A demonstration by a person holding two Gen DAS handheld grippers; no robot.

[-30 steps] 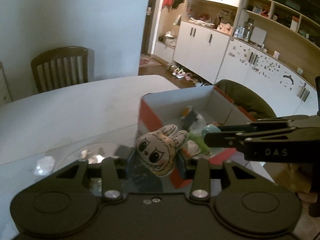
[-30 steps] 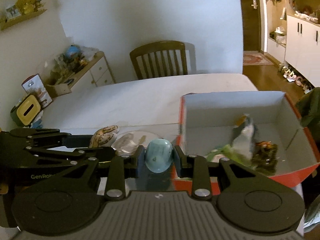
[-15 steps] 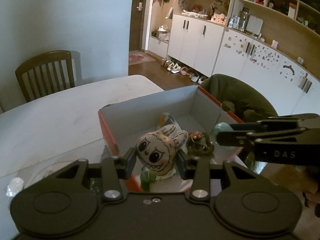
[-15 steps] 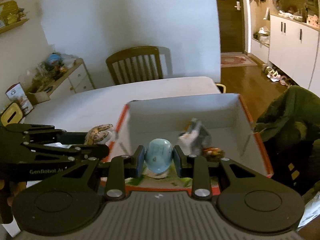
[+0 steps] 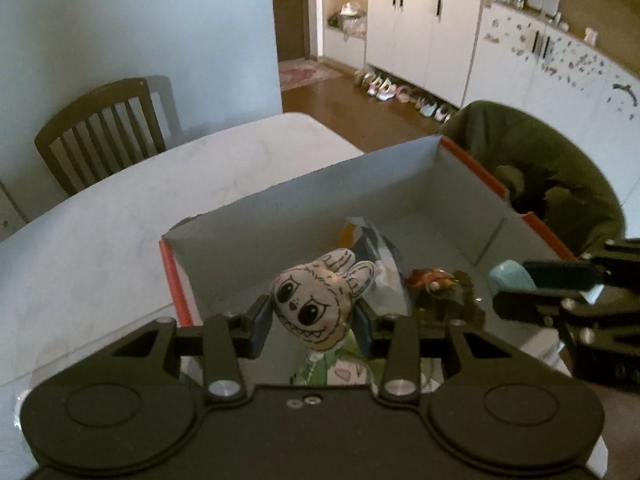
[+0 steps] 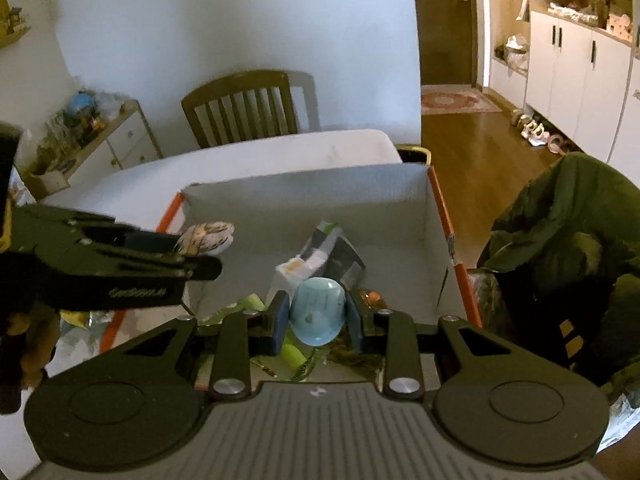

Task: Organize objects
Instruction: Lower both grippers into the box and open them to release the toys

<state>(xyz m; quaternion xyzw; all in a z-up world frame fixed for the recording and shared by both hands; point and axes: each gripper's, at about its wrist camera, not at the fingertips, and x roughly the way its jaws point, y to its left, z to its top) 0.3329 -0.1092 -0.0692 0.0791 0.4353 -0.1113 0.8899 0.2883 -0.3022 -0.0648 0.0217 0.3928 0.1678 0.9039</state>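
Orange-edged and grey inside, an open cardboard box [image 6: 404, 200] sits on a pale white tabletop [image 5: 120, 208], its floor already scattered with crumpled wrappers and packets [image 6: 328, 248]. Both black two-finger tools hang above it, each angled downward.

At left, the left tool [image 5: 312, 314] is closed on a small beige stuffed toy head with rabbit ears, big black eyes and a toothy grin [image 5: 316, 304], the pads pressing its sides; the toy is held over the near-left part of the box, above a green-printed packet [image 5: 320, 372]. From the right wrist view the same tool [image 6: 200, 248] enters from the left, the toy's striped ears [image 6: 208, 236] sticking out past its tips over the box's left wall.

At right, the right tool [image 6: 318, 314] is clamped on a small pale blue rounded plastic cup [image 6: 318, 312], held mouth-away over the near middle of the box, above the wrappers. In the left wrist view that tool [image 5: 516, 284] reaches in from the right edge, the blue cup [image 5: 510, 278] showing between its fingers.

A brown wooden slat-back chair [image 6: 244, 108] stands at the tabletop's far side, and a dark green garment [image 6: 568, 216] is heaped just right of the box.
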